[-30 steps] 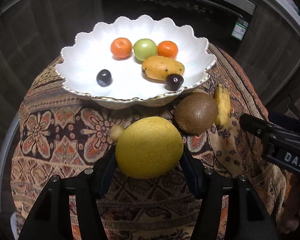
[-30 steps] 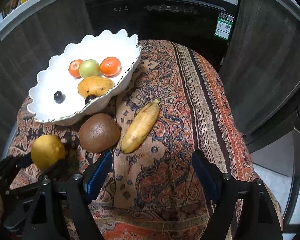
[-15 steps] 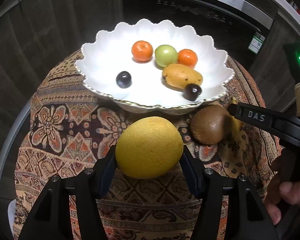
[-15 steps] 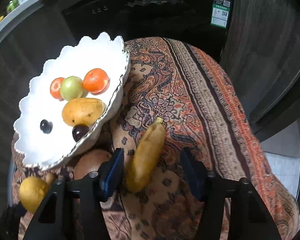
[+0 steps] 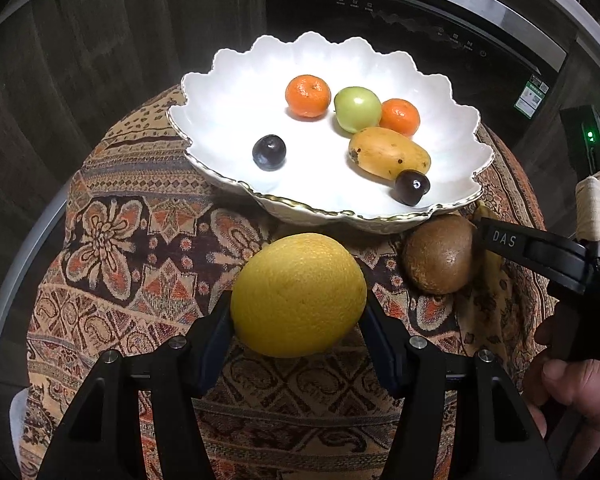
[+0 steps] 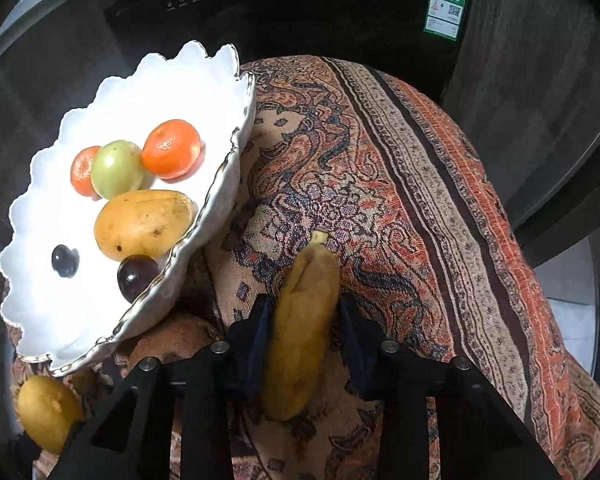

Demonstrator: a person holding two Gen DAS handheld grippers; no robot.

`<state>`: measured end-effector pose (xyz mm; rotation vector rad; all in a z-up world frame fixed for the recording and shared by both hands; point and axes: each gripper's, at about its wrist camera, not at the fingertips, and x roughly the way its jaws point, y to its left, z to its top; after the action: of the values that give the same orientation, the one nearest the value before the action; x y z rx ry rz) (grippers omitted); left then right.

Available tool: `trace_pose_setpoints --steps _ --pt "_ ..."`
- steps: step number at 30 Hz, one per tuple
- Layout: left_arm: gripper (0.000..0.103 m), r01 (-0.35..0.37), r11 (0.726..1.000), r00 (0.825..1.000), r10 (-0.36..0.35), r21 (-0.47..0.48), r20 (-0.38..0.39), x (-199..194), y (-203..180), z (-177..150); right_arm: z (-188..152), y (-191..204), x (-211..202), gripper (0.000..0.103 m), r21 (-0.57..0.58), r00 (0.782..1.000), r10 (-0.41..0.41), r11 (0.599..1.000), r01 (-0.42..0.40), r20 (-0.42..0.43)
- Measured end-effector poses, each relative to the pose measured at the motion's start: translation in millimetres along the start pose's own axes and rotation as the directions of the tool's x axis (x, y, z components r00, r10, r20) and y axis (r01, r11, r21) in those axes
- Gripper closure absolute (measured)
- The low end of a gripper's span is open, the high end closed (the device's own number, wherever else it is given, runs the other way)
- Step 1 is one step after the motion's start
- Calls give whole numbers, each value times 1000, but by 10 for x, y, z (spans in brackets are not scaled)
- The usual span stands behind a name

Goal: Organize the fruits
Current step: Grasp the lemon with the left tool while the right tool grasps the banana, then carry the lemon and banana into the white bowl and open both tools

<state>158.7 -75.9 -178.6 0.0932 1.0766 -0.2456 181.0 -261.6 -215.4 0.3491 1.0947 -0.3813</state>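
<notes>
Our left hand-held gripper (image 5: pixel 298 320) clamps a large yellow citrus fruit (image 5: pixel 298 294) between its pads, holding it at 6 o'clock from the white scalloped bowl (image 5: pixel 228 112). Our right hand-held gripper (image 6: pixel 304 330) has narrowed around a small banana (image 6: pixel 302 328) lying on the cloth; its left pad touches the peel, and we cannot tell whether the right pad does, nor whether the fruit is lifted.

In the bowl we count two mandarins (image 5: pixel 308 95), a green apple (image 5: pixel 357 109), a mango (image 5: pixel 388 153) and two dark plums (image 5: pixel 269 152); one plum sits against the mango at the bowl's 5 o'clock rim. A brown kiwi (image 5: pixel 440 254) rests on the cloth just beside that rim, between the citrus and the banana.

The counter is draped with a patterned orange-and-brown cloth (image 6: pixel 420 200). At 12 o'clock stands a dark built-in appliance (image 6: pixel 300 4) with a touch panel and a green label, flanked by dark wood cabinet fronts (image 5: pixel 100 60).
</notes>
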Motion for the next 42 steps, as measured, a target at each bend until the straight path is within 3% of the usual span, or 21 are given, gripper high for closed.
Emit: trace_pose_setpoints --steps 7,22,42 --pt "43 -2 1000 1000 2 8 6 -39 -51 5 -1 -55 -29 71 -9 999 35 999 -35 -1" --pt "43 2 1000 997 -3 7 77 -412 -45 95 -12 -86 -667 72 -55 992 80 996 -75 93" --pt "43 4 1000 985 -4 1 175 -632 95 580 261 231 -1104 72 -192 971 167 972 -133 173"
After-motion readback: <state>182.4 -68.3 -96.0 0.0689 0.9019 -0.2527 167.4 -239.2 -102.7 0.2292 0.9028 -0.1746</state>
